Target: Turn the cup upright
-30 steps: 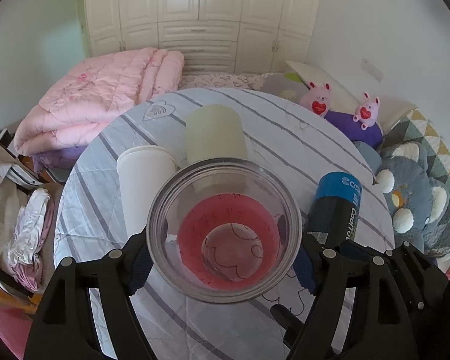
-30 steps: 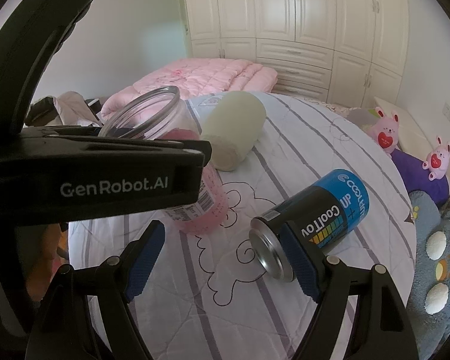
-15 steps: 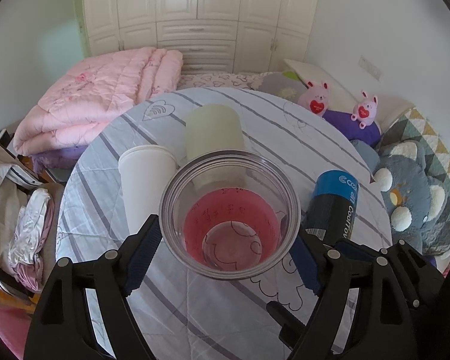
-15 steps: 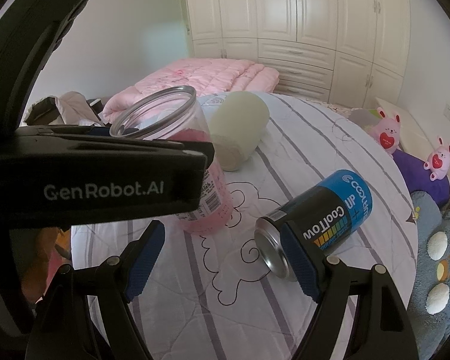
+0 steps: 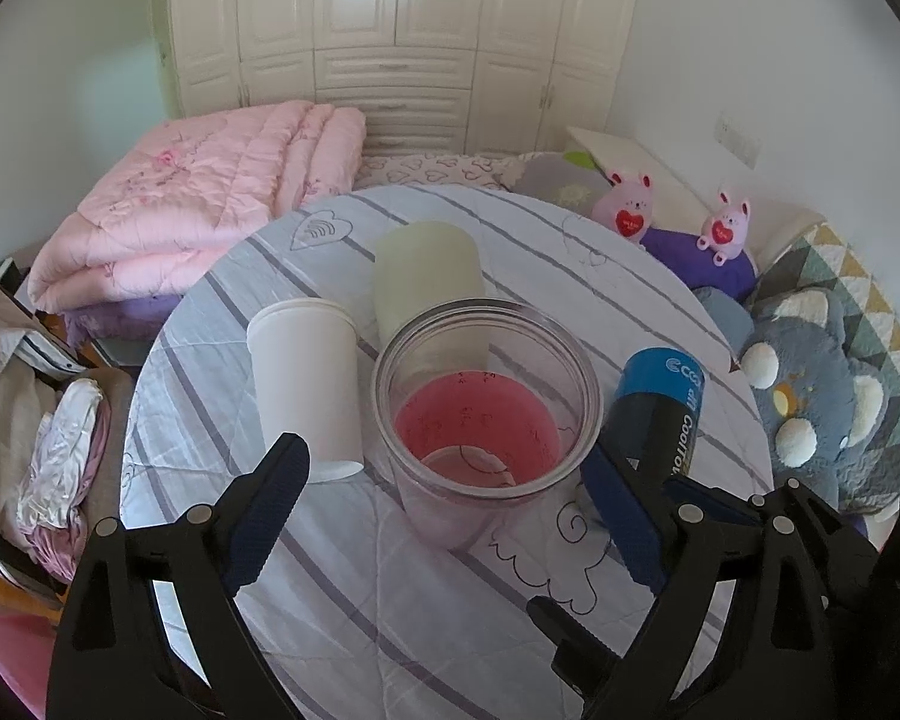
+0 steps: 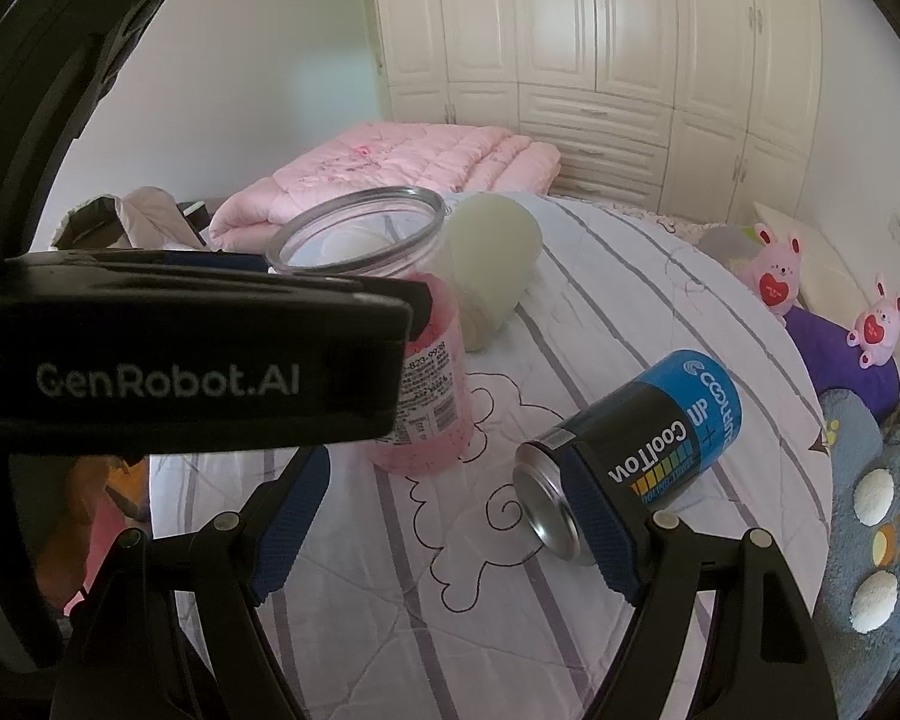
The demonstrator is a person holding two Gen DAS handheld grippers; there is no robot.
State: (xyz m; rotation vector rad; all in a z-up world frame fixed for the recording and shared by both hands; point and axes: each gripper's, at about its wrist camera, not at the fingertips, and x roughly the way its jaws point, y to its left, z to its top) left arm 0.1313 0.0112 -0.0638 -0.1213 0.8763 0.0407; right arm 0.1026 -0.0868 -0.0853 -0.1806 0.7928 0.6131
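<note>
Clear plastic cup, pink in its lower half, standing mouth-up on the striped cloth of the round table; this cup serves as the landmark. The left gripper is spread wide, its blue pads on either side of the cup and apart from the wall, grasping nothing. In the right wrist view the cup rests on its base, partly hidden by the left gripper's body.

Beside the cup, on its left, a white paper cup stands mouth-down, near but not clearly touching. Behind the cup a pale green cup lies on its side. To the cup's right lies a blue-and-black can, tipped over with its metal end toward the cameras.

The right gripper is likewise released and empty; its right pad overlaps the can's end in the picture, though contact cannot be confirmed.

Judgement: the clear cup appears righted, and the step in hand is the left gripper's retreat. To do this well, draw straight back along the finger axis with the pads kept wide, so that neither brushes the light cup nor the white paper cup next to it. The soft cloth gives an uneven footing, so any sideways nudge could topple the cup. The right gripper should stay clear of the can, which could roll toward the cup.
</note>
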